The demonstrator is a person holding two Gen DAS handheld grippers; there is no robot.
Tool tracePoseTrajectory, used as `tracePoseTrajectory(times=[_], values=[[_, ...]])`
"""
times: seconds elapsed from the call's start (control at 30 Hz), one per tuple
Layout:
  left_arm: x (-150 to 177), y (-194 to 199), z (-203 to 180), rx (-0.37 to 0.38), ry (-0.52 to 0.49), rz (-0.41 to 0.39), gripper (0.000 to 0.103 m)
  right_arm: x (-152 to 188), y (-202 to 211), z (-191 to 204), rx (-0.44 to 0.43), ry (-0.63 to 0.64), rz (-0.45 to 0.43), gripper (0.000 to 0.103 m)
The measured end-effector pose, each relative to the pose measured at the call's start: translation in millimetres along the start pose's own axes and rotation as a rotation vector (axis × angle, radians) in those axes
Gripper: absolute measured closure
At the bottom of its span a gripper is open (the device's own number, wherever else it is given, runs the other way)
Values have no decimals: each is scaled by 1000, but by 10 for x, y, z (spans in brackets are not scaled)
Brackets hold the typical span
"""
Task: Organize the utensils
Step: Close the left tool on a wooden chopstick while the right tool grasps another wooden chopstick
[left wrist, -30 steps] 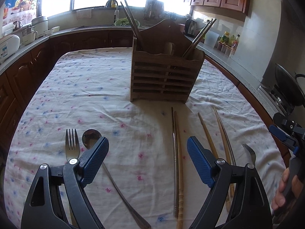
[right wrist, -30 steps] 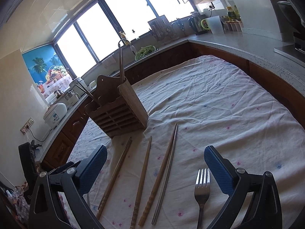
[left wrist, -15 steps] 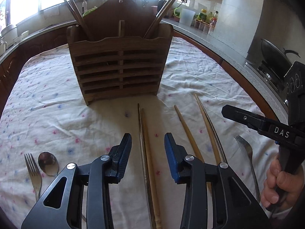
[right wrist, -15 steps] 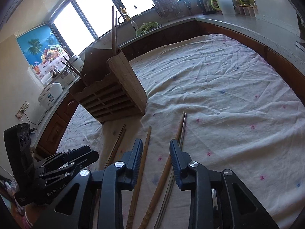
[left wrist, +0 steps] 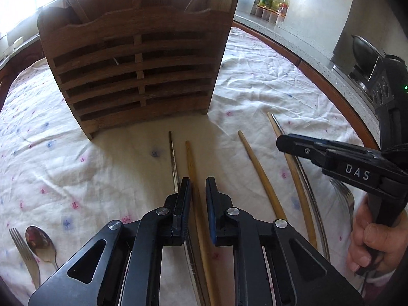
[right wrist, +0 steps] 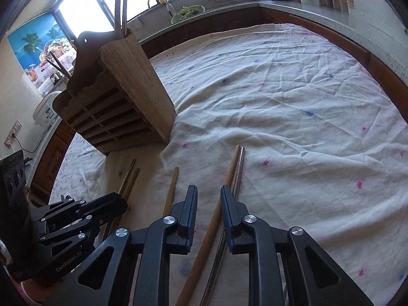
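Observation:
A wooden slatted utensil holder (left wrist: 137,58) stands on the flowered cloth, with chopsticks in it; it also shows in the right wrist view (right wrist: 119,102). My left gripper (left wrist: 198,186) is low over a wooden chopstick (left wrist: 191,163) and a metal chopstick (left wrist: 173,158), jaws narrowed around the wooden one with a small gap. My right gripper (right wrist: 209,199) is low over a wooden chopstick (right wrist: 230,170) and a metal chopstick (right wrist: 239,168), jaws narrowed with a gap. Another wooden chopstick (left wrist: 260,173) lies between the pairs.
A fork (left wrist: 23,252) and a spoon (left wrist: 40,242) lie at the left front of the cloth. Another fork (left wrist: 344,196) lies under the right gripper's body. Kitchen counters (right wrist: 318,10) and a stove (left wrist: 364,58) surround the table.
Both grippers have dropped lower and moved forward toward the holder, and their jaws have narrowed from wide open to a small gap over the chopsticks.

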State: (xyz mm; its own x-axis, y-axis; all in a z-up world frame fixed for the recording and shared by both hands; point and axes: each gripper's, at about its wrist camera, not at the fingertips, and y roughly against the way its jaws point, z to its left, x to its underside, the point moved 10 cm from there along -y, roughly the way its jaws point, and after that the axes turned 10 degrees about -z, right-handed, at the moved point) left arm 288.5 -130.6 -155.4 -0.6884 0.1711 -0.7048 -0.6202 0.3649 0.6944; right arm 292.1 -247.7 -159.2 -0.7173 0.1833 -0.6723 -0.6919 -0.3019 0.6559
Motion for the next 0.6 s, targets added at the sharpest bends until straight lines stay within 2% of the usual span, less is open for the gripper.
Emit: tracePoseTrajectory(times=[0.27,0.6], values=[[76,108,100,13,18,17,94,-46,-76,39,9,34,13,84],[-144,-122,78,-22,-18,53,93,-134,-241,-102,32,29,39,87]])
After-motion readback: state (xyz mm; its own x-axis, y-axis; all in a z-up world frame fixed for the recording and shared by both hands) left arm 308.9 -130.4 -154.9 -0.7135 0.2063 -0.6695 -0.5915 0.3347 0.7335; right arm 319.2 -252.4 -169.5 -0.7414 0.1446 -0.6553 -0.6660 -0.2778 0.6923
